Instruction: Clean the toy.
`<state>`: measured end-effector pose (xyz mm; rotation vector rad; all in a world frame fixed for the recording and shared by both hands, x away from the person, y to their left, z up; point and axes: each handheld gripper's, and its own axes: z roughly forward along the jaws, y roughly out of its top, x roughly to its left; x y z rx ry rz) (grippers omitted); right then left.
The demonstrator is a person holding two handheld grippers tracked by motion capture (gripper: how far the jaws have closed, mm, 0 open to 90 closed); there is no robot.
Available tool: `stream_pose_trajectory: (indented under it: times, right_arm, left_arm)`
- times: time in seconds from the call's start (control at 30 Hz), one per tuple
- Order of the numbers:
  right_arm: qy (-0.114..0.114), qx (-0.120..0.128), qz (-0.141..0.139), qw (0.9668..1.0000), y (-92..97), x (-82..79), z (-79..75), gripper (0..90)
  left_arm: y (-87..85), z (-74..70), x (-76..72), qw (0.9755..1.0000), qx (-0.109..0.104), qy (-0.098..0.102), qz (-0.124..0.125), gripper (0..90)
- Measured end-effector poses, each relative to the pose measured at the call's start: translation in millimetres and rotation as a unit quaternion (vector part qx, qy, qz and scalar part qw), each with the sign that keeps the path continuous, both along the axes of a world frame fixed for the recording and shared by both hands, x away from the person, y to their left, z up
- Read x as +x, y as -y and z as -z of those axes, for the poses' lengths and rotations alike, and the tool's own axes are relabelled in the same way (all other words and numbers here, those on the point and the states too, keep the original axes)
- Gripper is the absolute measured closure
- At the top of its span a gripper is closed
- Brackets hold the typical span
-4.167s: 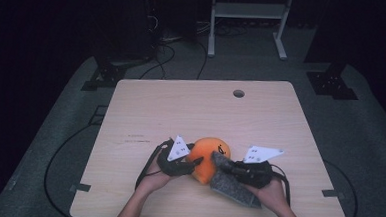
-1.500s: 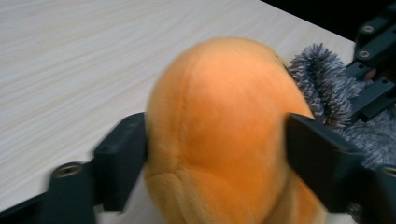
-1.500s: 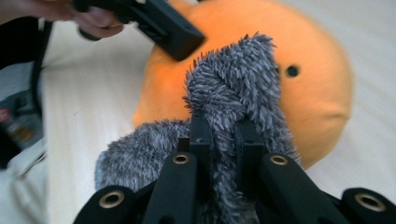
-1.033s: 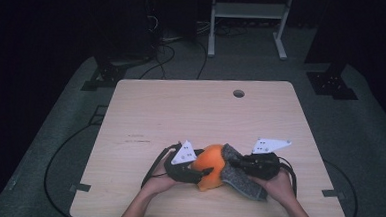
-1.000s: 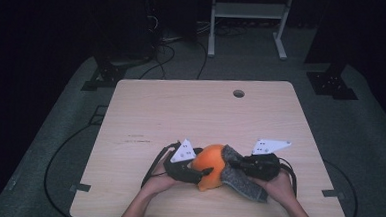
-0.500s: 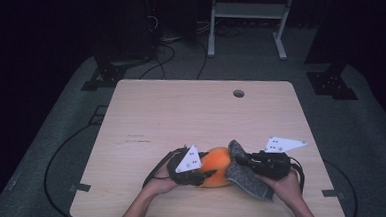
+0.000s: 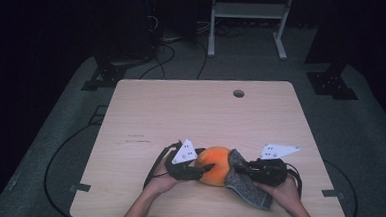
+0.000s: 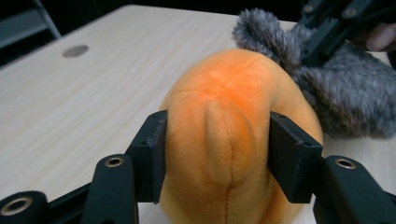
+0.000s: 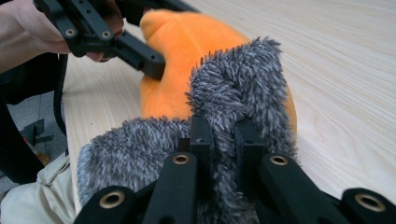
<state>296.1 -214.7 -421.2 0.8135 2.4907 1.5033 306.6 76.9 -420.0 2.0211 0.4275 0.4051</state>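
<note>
Orange plush (image 7: 215, 164) sits on the table (image 7: 190, 113) near the front edge, between both hands, with a grey fuzzy cloth (image 7: 242, 183) draped against its right side and trailing toward the front edge. Left gripper (image 7: 198, 170) grasps the plush: in the left gripper view its two black pads (image 8: 154, 154) press into the plush (image 8: 224, 135) on either side, denting the fabric around a seam; the jaws have just been closing, plush between them. Right gripper (image 7: 242, 167) is clenched on the cloth: in the right gripper view the jaws stand nearly together with a tuft of grey pile (image 9: 238, 93) pinched between and rising above them, more cloth spilling left and down. Behind the tuft the plush (image 9: 187, 42) shows, touching the cloth. Left gripper (image 9: 154, 63) appears upper left in that view, one pad against the plush, the hand (image 9: 28, 28) behind it. From the left gripper view the right gripper (image 8: 327, 32) shows at upper right, its tips buried in the cloth (image 8: 345, 102). Grey three-cornered plates sit on top of both grippers in the high view. Table hole (image 7: 239, 93) is well apart at the far side.
</note>
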Motion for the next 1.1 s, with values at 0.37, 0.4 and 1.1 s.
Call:
stream_pose_trajectory:
  times: [0.37,0.4,1.1]
  right_arm:
    - [-0.003,0.001,-0.018,0.9998,-7.6,-3.9,3.8,80.6]
    - [-0.005,-0.004,-0.018,0.9998,-4.4,-3.3,5.0,80.6]
    - [-0.01,0.018,0.0,0.9998,4.8,3.7,-0.8,80.5]
  left_arm:
    - [-4.5,7.2,3.8,0.9982,-0.024,-0.054,-0.005,38.5]
    - [-3.8,7.2,2.6,0.9986,-0.021,-0.049,-0.004,40.0]
    - [5.3,5.3,0.4,0.9989,-0.026,-0.038,-0.005,41.0]
